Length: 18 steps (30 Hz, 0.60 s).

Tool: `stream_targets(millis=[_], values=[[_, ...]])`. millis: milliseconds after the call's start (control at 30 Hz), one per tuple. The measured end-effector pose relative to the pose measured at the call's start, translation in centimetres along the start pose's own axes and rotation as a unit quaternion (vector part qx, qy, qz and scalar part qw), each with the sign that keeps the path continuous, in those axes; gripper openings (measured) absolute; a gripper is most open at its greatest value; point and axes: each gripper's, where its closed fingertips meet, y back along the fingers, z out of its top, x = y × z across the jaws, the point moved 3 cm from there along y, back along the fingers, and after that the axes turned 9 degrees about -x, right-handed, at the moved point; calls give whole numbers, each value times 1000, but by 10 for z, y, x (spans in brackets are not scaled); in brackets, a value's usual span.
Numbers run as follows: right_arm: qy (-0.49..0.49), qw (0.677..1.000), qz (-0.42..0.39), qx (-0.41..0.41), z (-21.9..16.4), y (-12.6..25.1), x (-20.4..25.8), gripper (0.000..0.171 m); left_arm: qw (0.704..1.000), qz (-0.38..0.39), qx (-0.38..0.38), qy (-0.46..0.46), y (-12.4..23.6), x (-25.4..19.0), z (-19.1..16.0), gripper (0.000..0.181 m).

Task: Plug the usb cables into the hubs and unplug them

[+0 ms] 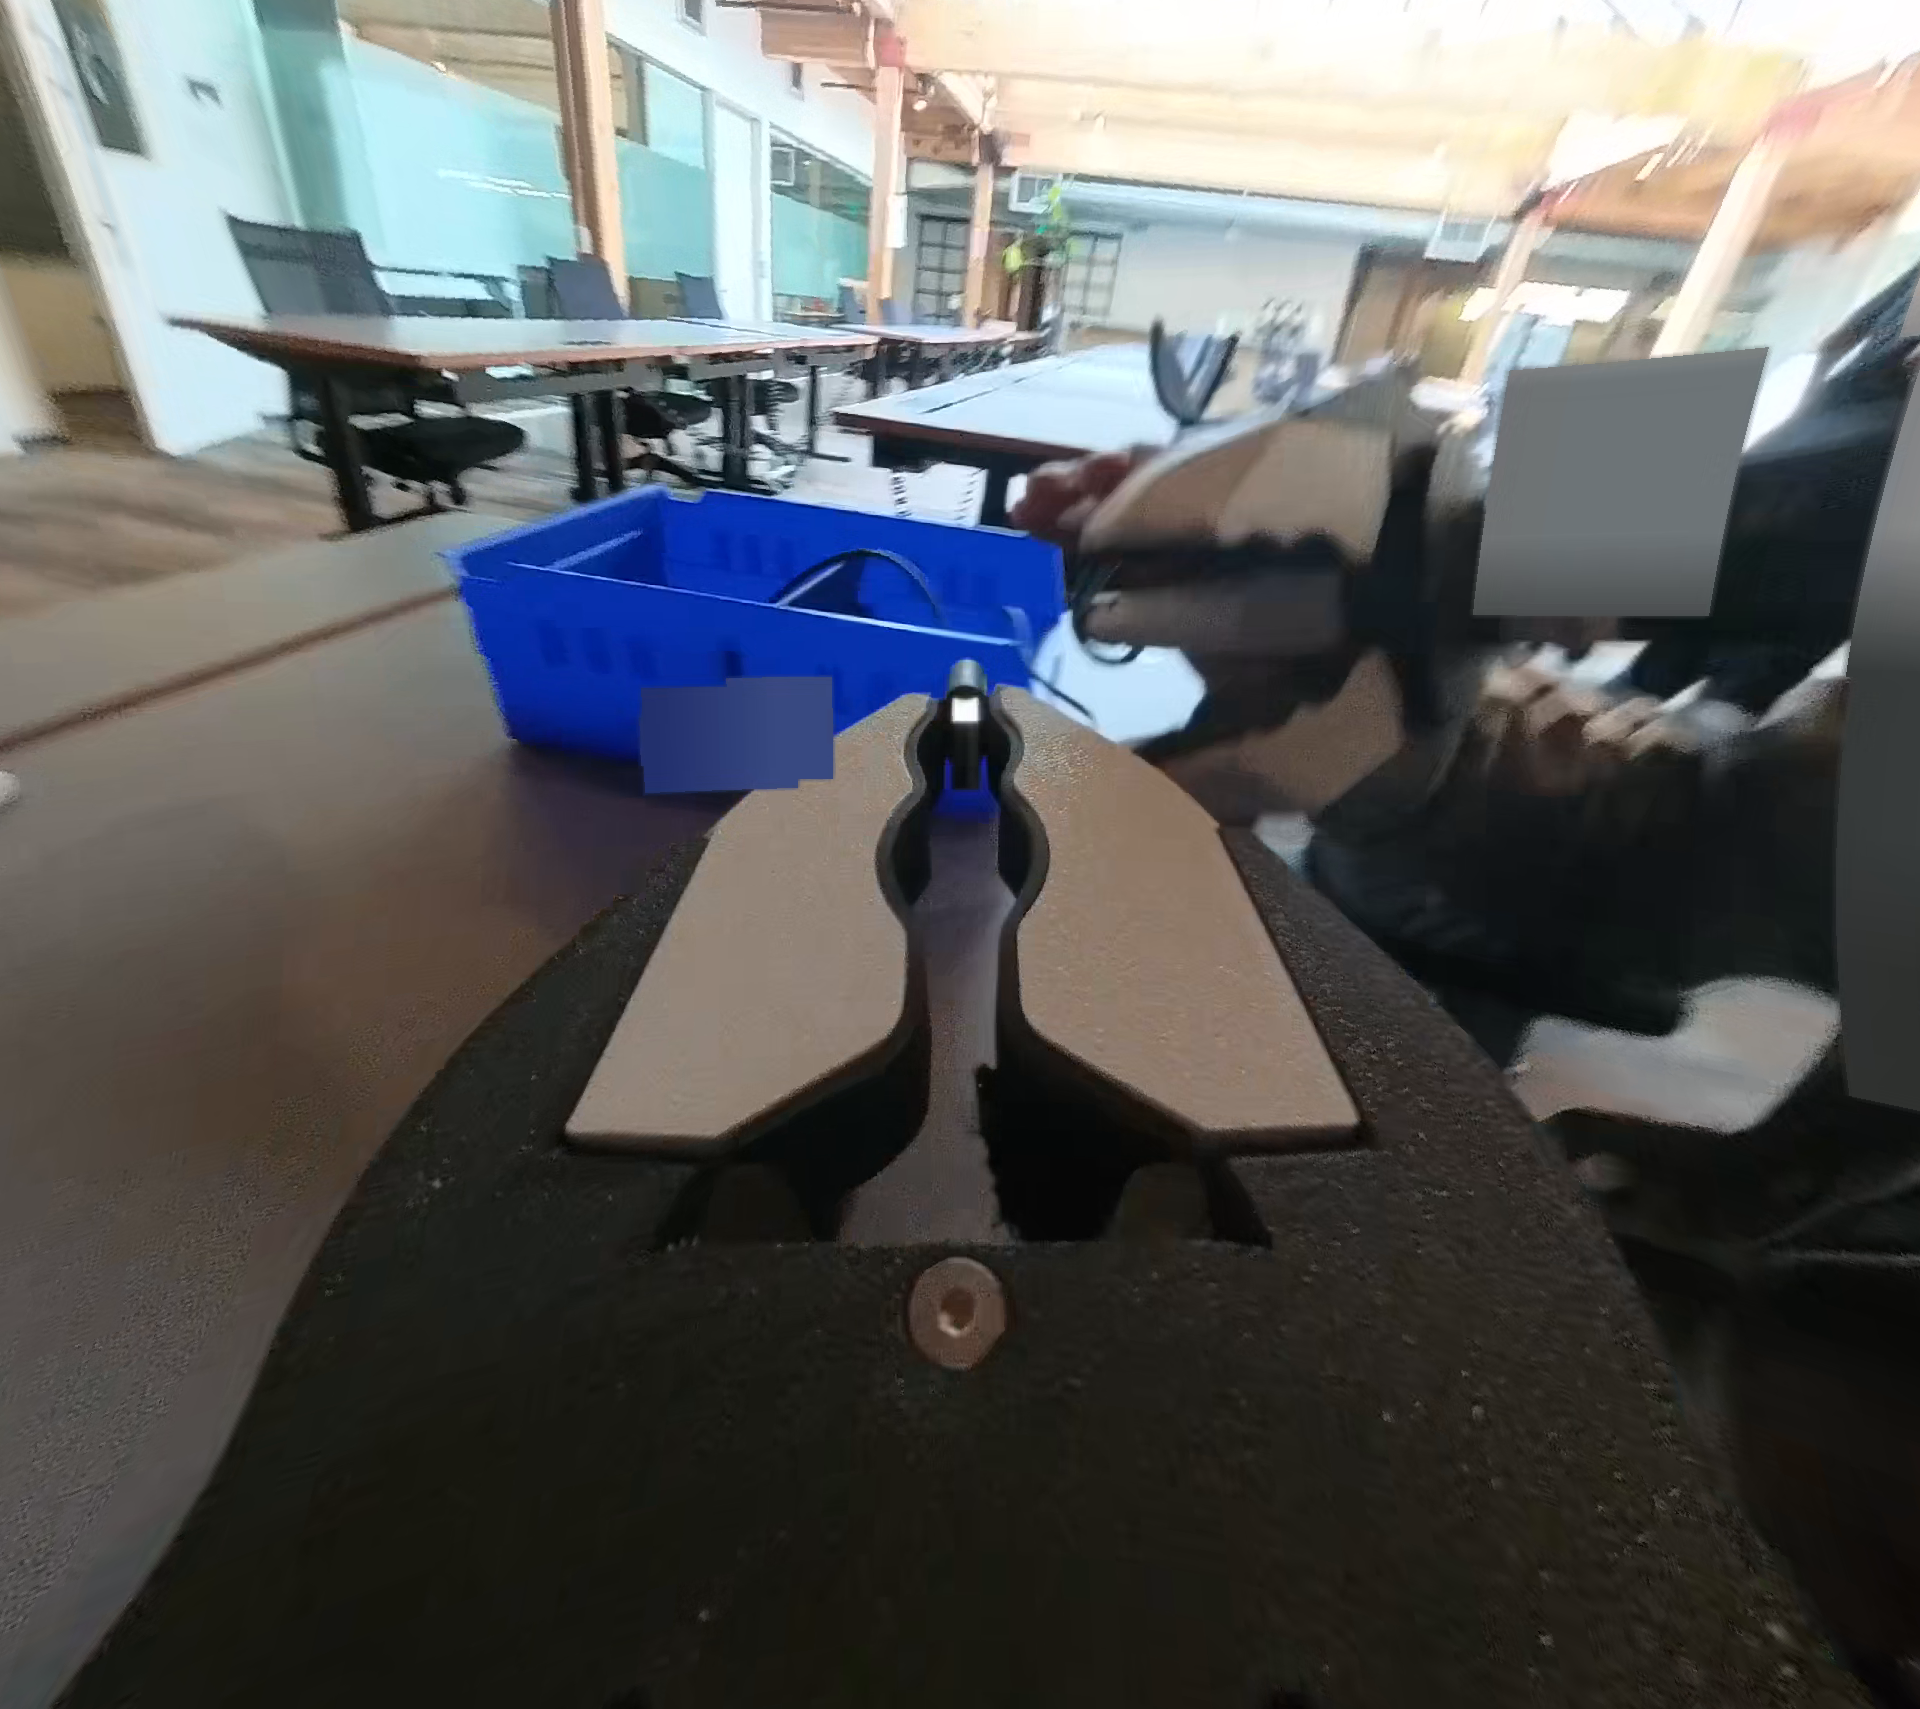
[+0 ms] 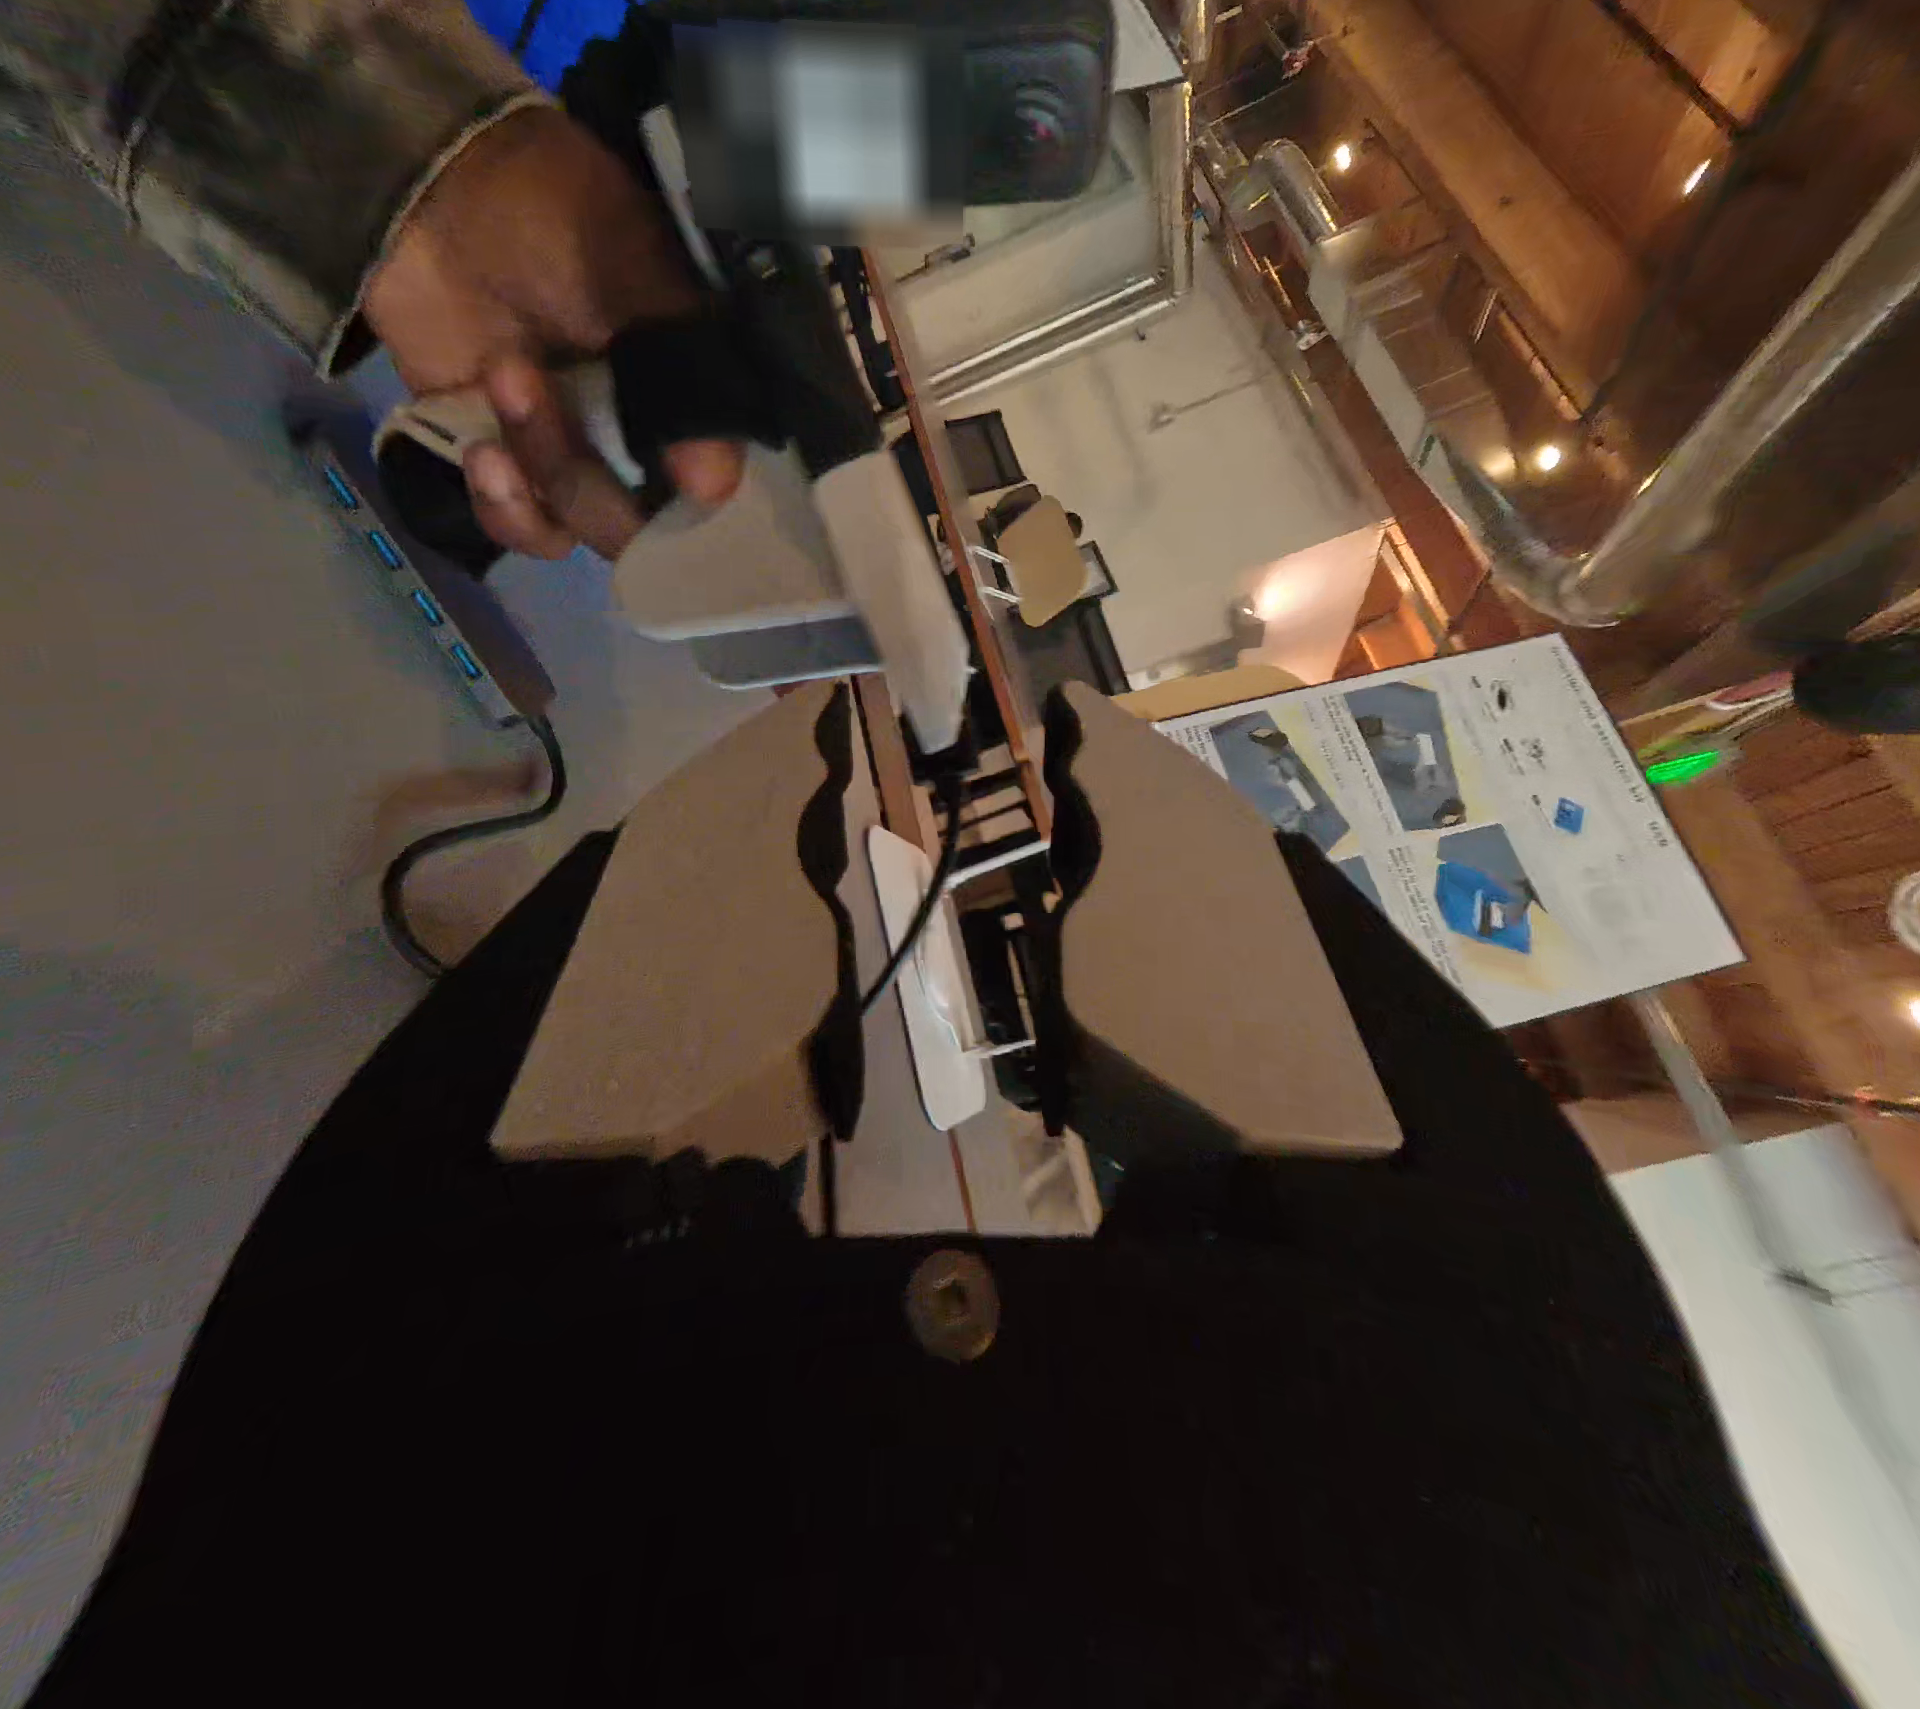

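My left gripper [image 1: 966,714] is shut on a black USB plug with a silver tip [image 1: 967,703], held above the dark table in front of a blue bin [image 1: 623,620]. My right gripper [image 2: 945,714] is open; the left gripper's tip [image 2: 925,693] sits just ahead of the gap, and the thin black cable [image 2: 935,849] hangs from it down between my fingers. A grey USB hub with blue ports [image 2: 436,610] lies on the grey mat to the left, its own cable [image 2: 457,838] curling off. In the left wrist view the right gripper [image 1: 1226,516] is blurred, at the right.
A black cable loop [image 1: 862,568] lies in the blue bin. A printed instruction sheet [image 2: 1455,828] lies on the right. A person's hand and sleeve [image 2: 499,329] hold the left gripper. Office desks and chairs [image 1: 468,350] stand beyond the table. Only a small space, under 4 cm, lies between the two pairs of fingers.
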Motion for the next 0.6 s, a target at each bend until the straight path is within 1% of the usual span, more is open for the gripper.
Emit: stream_targets(millis=[100,233,300,333,400,433,567,600], values=[[26,1000,-3,11,-7,-4,4,39,995,-25,-4,101,-1,-6,1,7],[43,999,19,2,-11,-5,5,38,988,-55,19,146,-1,-11,-5,7],[59,998,33,7,-15,-6,9,36,984,-72,18,164,-1,-14,-6,7],[62,997,37,6,-15,-6,10,32,982,-74,26,170,-1,-14,-8,7],[61,997,42,1,-15,-7,12,17,982,-77,31,169,-1,-14,-10,7],[63,997,43,0,-16,-7,13,15,981,-80,31,174,-1,-14,-10,7],[53,997,50,-13,-14,-6,15,18,981,-76,45,172,0,-13,-12,7],[52,997,52,-13,-14,-6,15,15,980,-81,44,176,1,-13,-12,7]])
